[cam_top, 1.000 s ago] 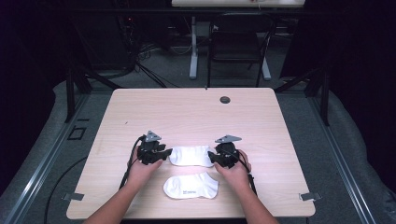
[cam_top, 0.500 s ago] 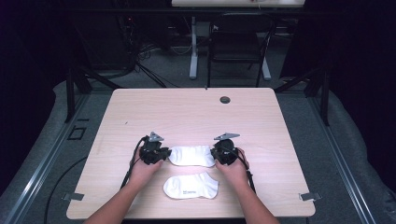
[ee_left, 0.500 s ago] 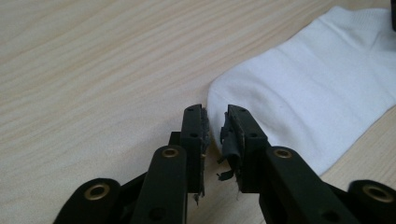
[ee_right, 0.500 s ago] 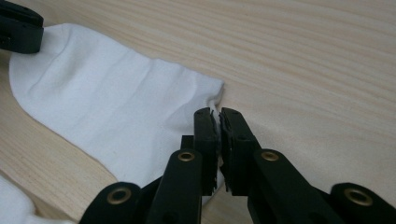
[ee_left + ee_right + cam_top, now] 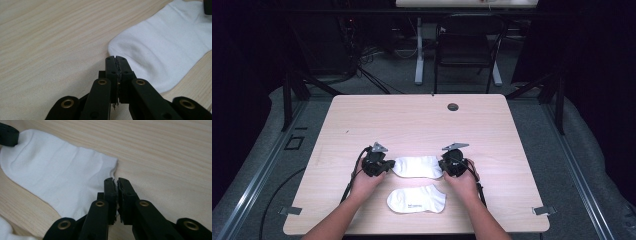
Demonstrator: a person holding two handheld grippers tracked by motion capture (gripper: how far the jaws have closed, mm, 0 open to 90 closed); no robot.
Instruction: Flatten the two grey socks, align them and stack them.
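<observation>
Two white ankle socks lie on the wooden table (image 5: 412,120): the far sock (image 5: 418,166) and the near sock (image 5: 417,199) in front of it. My left gripper (image 5: 388,166) is at the far sock's left end. In the left gripper view its jaws (image 5: 116,60) are pressed together over the edge of the sock (image 5: 165,50). My right gripper (image 5: 443,167) is at the sock's right end. Its jaws (image 5: 117,181) have just been closing and stand a sliver apart on the sock's cuff edge (image 5: 62,175).
A round cable hole (image 5: 453,106) sits near the table's far edge. Beyond the table stand a black chair (image 5: 467,50) and table legs on a grey floor. The near sock's corner (image 5: 5,230) shows at the lower left of the right gripper view.
Both grippers' jaws have closed at the two ends of the far sock. The hands and both socks have stayed where they were.
</observation>
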